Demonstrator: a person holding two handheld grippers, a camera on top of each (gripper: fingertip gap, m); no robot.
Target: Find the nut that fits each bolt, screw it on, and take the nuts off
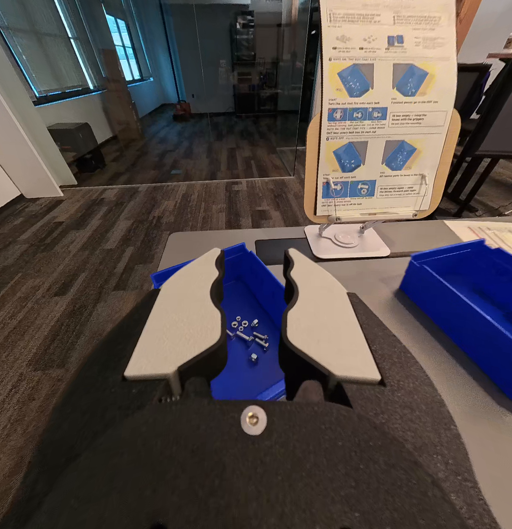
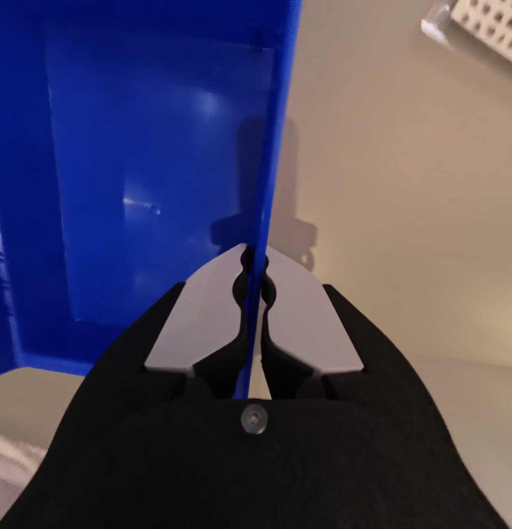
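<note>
My left gripper (image 1: 253,253) is open and empty, held above a blue bin (image 1: 249,269) at the table's left corner. Several loose silver nuts (image 1: 240,322) and bolts (image 1: 254,339) lie on that bin's floor, seen between my fingers. A second blue bin (image 1: 463,300) stands to the right and looks empty. In the right wrist view, my right gripper (image 2: 257,257) is shut on the thin side wall (image 2: 275,143) of a blue bin. One pad is inside the wall and one outside. That bin's floor (image 2: 163,171) shows no parts.
An instruction sheet on a wooden stand (image 1: 380,114) with a white base (image 1: 346,240) stands at the table's back. A dark mat (image 1: 277,247) lies beside it, papers (image 1: 489,234) at the far right. The table edge (image 1: 169,246) drops to the floor at the left. A white perforated object (image 2: 489,25) lies beyond the bin.
</note>
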